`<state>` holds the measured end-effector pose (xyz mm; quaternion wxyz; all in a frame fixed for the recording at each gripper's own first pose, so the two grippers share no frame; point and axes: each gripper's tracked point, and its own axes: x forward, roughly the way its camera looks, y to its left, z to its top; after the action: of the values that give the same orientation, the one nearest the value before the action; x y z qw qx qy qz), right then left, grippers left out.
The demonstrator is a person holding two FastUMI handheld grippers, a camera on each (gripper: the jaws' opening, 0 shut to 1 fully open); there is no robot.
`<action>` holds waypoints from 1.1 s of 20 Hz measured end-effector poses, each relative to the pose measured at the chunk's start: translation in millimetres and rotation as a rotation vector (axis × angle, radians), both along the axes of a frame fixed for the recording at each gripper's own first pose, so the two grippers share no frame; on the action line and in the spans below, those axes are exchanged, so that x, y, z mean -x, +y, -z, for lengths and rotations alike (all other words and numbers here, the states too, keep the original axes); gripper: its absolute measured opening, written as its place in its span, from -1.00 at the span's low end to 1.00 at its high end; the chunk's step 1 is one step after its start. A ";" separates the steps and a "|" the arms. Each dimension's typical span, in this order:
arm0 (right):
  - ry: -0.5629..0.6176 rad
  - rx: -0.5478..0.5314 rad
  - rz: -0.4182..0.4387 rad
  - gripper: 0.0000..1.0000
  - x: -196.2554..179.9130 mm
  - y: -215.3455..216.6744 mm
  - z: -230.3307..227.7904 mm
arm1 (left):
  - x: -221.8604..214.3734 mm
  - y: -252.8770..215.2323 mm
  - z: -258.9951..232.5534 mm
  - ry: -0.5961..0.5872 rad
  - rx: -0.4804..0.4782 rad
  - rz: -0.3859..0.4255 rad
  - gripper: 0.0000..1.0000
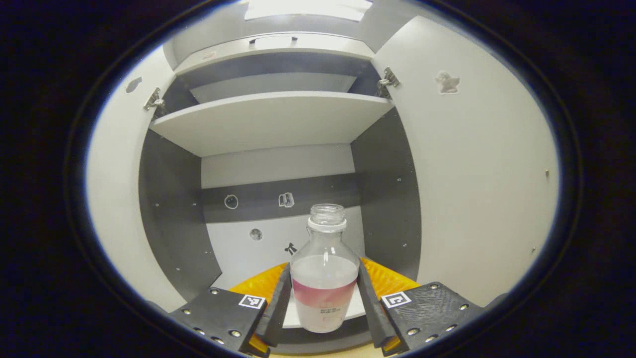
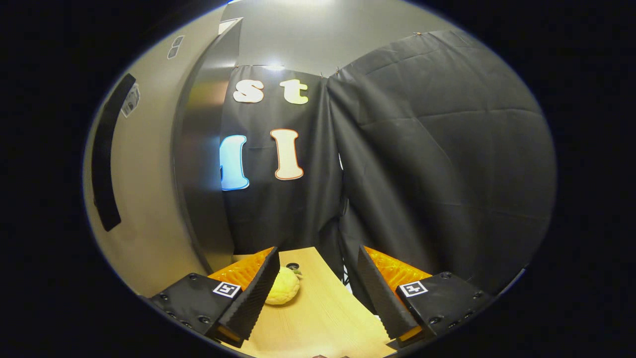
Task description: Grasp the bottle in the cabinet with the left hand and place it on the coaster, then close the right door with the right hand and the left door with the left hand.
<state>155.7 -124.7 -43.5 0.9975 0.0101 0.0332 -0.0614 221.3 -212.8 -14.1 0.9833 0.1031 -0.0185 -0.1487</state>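
Left gripper [image 1: 324, 298] level inside cabinet [image 1: 174, 219], jaws pinching capless bottle [image 1: 324, 278] part-filled with cloudy liquid. Right gripper [image 2: 315, 293] jaws spread over counter [image 2: 323, 318]

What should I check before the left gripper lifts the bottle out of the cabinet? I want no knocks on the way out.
1. Bottle sits between the left gripper fingers: ok.
2. Both fingers press on the bottle: cannot tell; they flank it closely, but contact is unclear.
3. Bottle upright on the cabinet floor: ok.
4. Headroom under the shelf: ok, open space above the neck.
5. Both doors swung wide, left door and right door: ok.
6. Right gripper out of the way, open over the wooden table: ok.
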 end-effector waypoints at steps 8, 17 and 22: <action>-0.026 0.026 -0.034 1.00 30.9 14.1 -15.8 | 89.1 50.4 46.7 0.075 0.029 -0.043 0.39; -0.043 0.011 -0.070 0.99 63.1 25.6 -32.5 | 169.4 93.8 127.4 0.141 0.116 -0.113 0.55; -0.044 0.038 -0.093 1.00 78.6 29.8 -41.2 | 199.7 104.9 186.1 0.182 0.161 -0.145 0.56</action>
<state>77.2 -94.9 -2.2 0.9998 -0.0090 0.0106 -0.0156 21.6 -107.9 -200.3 0.9942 0.0111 0.0663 -0.0840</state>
